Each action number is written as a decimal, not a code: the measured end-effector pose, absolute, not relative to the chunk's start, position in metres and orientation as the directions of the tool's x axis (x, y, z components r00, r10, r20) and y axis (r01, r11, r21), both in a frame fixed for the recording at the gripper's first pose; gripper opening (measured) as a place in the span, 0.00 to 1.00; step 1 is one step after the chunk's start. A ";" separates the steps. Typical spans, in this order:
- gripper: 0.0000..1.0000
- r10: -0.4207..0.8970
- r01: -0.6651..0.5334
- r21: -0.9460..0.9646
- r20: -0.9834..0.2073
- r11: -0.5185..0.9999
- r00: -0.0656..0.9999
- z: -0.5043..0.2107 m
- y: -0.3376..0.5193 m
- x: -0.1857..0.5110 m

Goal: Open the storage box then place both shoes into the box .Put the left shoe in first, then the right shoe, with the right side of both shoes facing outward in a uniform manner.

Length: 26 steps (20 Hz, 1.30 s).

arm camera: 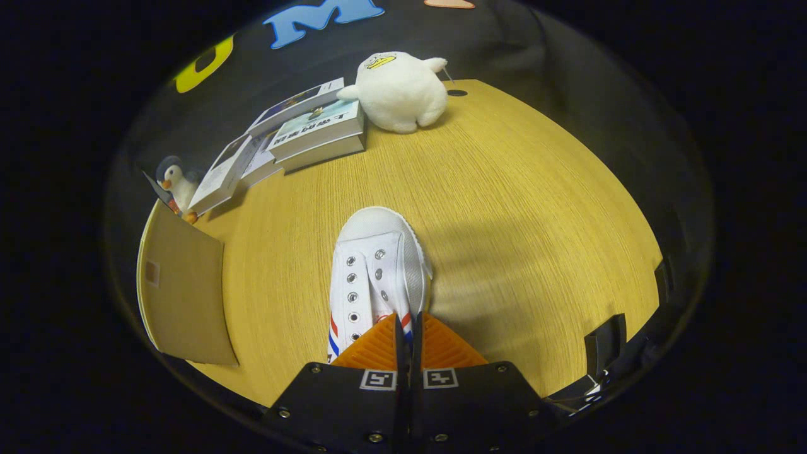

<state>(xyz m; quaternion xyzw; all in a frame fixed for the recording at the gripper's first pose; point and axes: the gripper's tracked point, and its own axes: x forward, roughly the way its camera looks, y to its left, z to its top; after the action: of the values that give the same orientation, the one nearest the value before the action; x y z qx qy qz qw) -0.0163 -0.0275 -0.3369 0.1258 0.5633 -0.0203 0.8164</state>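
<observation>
White canvas is pinched between the nearly closed fingers of the hand-held gripper [408, 328]: both press on the rear collar of a sneaker [376, 277], whose toe points ahead over the wooden surface [536, 208]. A brown cardboard flap [183, 290] lies at the surface's left edge; books [318, 132] and a plush duck [397, 91] sit by the far edge.

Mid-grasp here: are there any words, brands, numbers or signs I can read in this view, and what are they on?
No text here can be quoted.
On the top book: a cover title, too blurred to read.
On the cardboard box: a small patch, too small to read.
On the white shoe, pinched at its rear by the tongs: stripes, no readable brand.
Behind the tongs: two square markers, patterns, no words.
</observation>
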 end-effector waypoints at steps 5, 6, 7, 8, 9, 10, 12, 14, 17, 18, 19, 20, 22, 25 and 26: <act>0.01 0.173 0.163 0.254 -0.902 0.953 0.396 -0.297 0.000 -0.005; 0.01 0.177 0.160 0.260 -0.897 0.952 0.405 -0.289 0.005 -0.001; 0.01 0.181 0.153 0.264 -0.894 0.952 0.411 -0.282 0.010 0.001; 0.01 0.187 0.149 0.270 -0.889 0.951 0.418 -0.275 0.016 0.004; 0.01 0.196 0.143 0.278 -0.886 0.950 0.421 -0.269 0.023 0.006; 0.01 0.205 0.138 0.287 -0.881 0.948 0.426 -0.262 0.030 0.008; 0.01 0.212 0.130 0.295 -0.873 0.947 0.440 -0.250 0.041 0.015; 0.01 0.216 0.119 0.299 -0.864 0.947 0.455 -0.239 0.053 0.020; 0.01 0.245 0.085 0.320 -0.848 0.944 0.471 -0.218 0.078 0.028; 0.01 0.257 0.073 0.328 -0.842 0.942 0.474 -0.211 0.087 0.030; 0.01 0.267 0.062 0.336 -0.836 0.940 0.480 -0.206 0.097 0.033; 0.01 0.281 0.047 0.344 -0.831 0.938 0.480 -0.200 0.108 0.034; 0.01 0.307 0.017 0.359 -0.821 0.933 0.482 -0.191 0.130 0.035; 0.01 0.335 -0.024 0.370 -0.809 0.929 0.484 -0.182 0.161 0.036; 0.01 0.342 -0.037 0.371 -0.807 0.928 0.481 -0.179 0.170 0.036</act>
<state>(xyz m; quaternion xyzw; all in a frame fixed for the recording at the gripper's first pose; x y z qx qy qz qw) 0.0361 0.1699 -0.1792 0.1535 0.4967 0.1119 0.8469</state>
